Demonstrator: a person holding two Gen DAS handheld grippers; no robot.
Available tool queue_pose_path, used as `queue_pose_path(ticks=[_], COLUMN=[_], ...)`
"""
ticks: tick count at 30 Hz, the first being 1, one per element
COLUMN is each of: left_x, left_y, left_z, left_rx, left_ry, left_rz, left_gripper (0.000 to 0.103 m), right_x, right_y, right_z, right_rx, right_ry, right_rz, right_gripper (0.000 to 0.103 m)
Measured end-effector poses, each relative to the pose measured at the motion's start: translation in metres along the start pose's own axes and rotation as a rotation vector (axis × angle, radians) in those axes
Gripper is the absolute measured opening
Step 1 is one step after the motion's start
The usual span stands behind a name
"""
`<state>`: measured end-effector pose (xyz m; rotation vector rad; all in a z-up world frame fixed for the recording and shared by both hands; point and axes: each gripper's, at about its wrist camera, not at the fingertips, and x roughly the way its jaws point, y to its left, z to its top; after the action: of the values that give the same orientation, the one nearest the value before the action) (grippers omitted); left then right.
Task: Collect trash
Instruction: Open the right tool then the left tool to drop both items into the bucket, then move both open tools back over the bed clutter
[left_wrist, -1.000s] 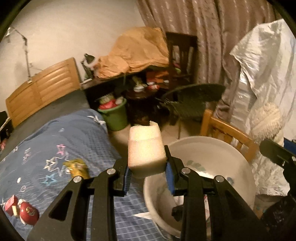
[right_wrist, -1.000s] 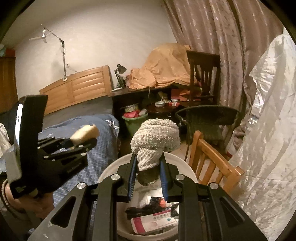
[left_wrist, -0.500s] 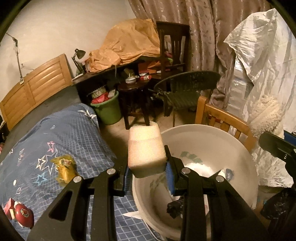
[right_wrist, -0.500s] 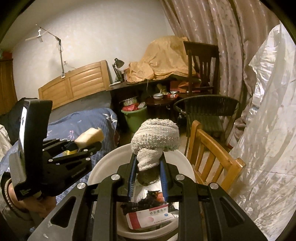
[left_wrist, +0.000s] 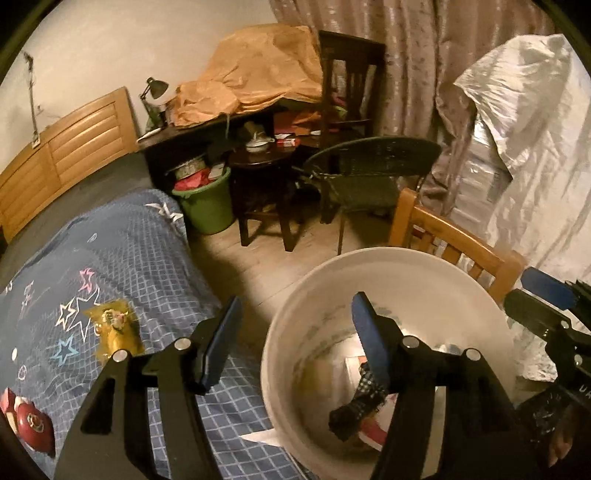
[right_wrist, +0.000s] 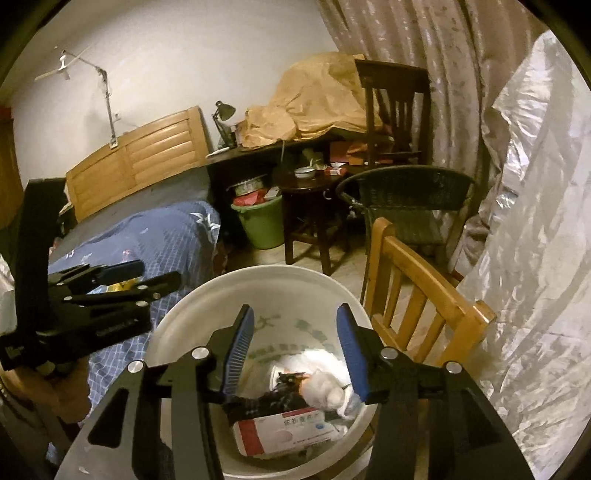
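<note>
Left wrist view: the left gripper (left_wrist: 295, 328) is seen with black angular arms and ribbed blue pads, jaws opening, nothing held between them. Below it a round, smooth white plastic basin (left_wrist: 295, 325) is seen; dark crumpled trash (left_wrist: 354, 410) lies inside. A blue checked quilt (left_wrist: 147, 258) printed with stars carries a crinkled yellow wrapper (left_wrist: 114, 328).

Right wrist view: the right gripper (right_wrist: 295, 350) is likewise opening over the basin (right_wrist: 192, 314), empty between its pads. Inside, a white-and-red cardboard box (right_wrist: 280, 430) with printed characters, too small to be read, is noted beside a white fuzzy wad (right_wrist: 328, 387). A slatted wooden chair (right_wrist: 424, 295) stands just beside the basin.
</note>
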<state>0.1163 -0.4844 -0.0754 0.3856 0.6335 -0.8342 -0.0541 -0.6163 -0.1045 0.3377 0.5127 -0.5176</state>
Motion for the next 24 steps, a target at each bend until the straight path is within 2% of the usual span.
queue_pose_path(ticks=[5, 11, 17, 21, 24], left_x=[-0.012, -0.045, -0.101, -0.14, -0.166], left_y=[0.008, 0.044, 0.117, 0.182, 0.236], left_z=[-0.008, -0.037, -0.077, -0.107, -0.131], left_rx=[-0.013, -0.043, -0.139, -0.264, -0.359], left_ry=[-0.027, -0.107, -0.184, -0.186, -0.175], left_rz=[0.022, 0.124, 0.243, 0.327, 0.407], left_gripper=[0.06, 0.06, 0.06, 0.062, 0.064], right_x=[-0.007, -0.026, -0.044, -0.04, -0.028], right_y=[0.006, 0.036, 0.106, 0.161, 0.216], right_z=[-0.002, -0.003, -0.006, -0.01, -0.015], right_rx=[0.011, -0.011, -0.077, -0.122, -0.184], right_ry=[-0.025, -0.102, -0.212, -0.186, -0.128], right_rz=[0.008, 0.037, 0.123, 0.221, 0.32], right_gripper=[0.048, 0.048, 0.048, 0.048, 0.048])
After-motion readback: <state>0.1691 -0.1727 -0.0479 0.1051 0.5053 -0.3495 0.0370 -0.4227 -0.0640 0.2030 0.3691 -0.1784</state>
